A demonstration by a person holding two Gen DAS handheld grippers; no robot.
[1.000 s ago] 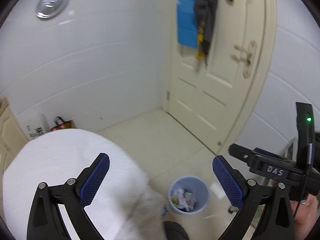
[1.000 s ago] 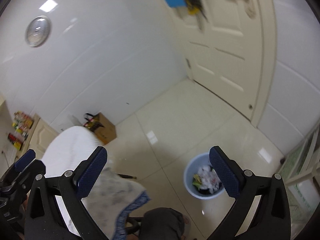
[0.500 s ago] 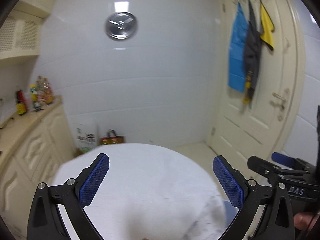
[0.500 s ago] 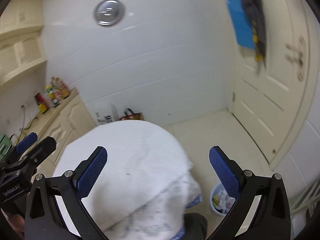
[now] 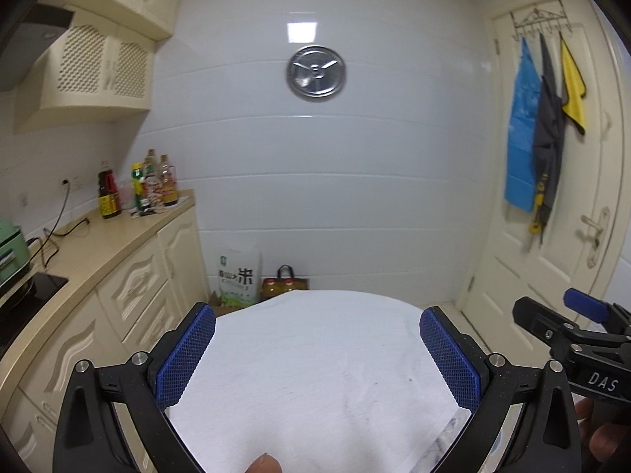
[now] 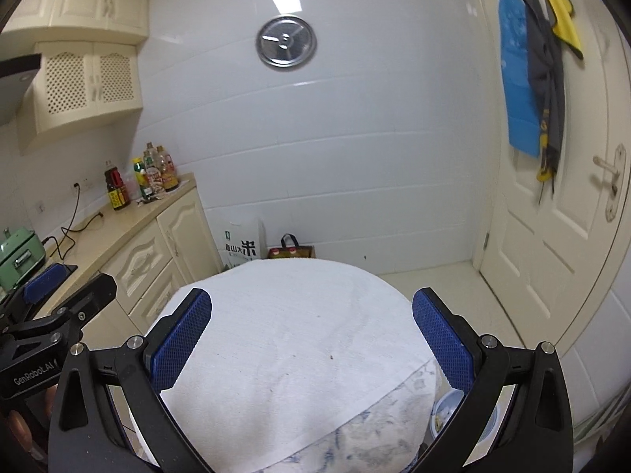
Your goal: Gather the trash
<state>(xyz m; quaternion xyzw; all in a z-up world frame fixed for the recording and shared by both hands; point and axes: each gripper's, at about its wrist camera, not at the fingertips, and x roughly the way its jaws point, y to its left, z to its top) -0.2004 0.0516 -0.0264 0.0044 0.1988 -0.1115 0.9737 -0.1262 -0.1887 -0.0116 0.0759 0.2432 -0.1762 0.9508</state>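
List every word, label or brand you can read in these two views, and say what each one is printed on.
"DAS": white letters on the body of the right gripper, seen from the left wrist view.
"GenRobot.AI": white letters on the body of the left gripper, seen from the right wrist view.
"米": large black character on the white sack on the floor by the wall; the smaller characters beside it are too blurred to read.
Labels on the bottles on the counter: too small to read.

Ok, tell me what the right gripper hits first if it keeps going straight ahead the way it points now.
Most likely the white cloth-covered table: the right gripper is open and empty, with the tabletop spread between and below its fingers. If it passes above the cloth, the white tiled wall comes next. Depth is hard to judge.
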